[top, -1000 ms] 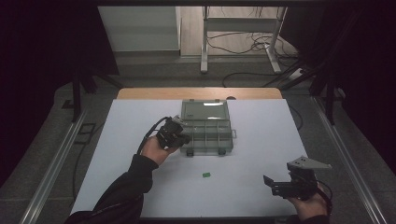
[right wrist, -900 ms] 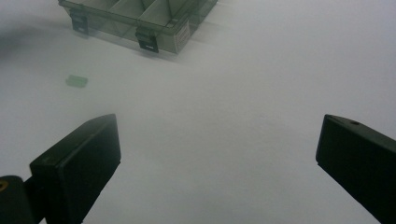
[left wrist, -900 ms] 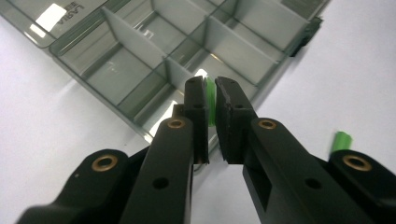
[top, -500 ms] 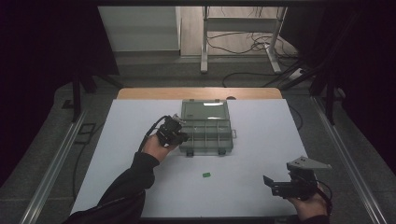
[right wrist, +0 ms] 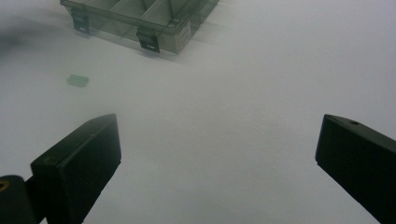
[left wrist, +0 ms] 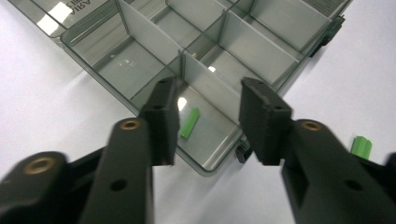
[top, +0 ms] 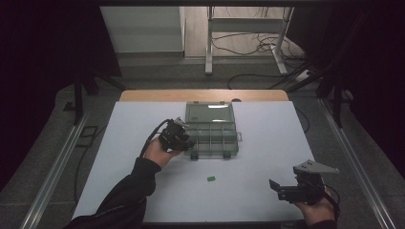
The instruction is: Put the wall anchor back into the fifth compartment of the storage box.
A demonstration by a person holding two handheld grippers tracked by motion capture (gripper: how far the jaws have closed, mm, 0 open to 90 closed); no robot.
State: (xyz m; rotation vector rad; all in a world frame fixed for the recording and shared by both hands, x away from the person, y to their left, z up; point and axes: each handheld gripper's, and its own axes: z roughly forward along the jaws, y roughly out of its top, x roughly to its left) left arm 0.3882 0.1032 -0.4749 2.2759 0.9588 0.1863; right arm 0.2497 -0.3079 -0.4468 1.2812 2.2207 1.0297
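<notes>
A clear grey compartment box [top: 210, 131] lies open in the middle of the white table. My left gripper [top: 177, 138] hovers over its front left corner. In the left gripper view its jaws [left wrist: 208, 100] have just been opening and stand apart with nothing pressed between them. A small green piece [left wrist: 189, 122] lies on the floor of the corner compartment below the gap. A second green piece [top: 210, 179] rests on the table in front of the box. My right gripper [top: 279, 188] is held near the front right edge, jaws wide open [right wrist: 217, 135] and empty.
The box's lid [top: 210, 112] lies flat behind the compartments, and its latches [right wrist: 148, 41] face the front. A wooden strip [top: 143, 95] borders the table's far edge. Beyond it are table legs and cables on the floor [top: 248, 47].
</notes>
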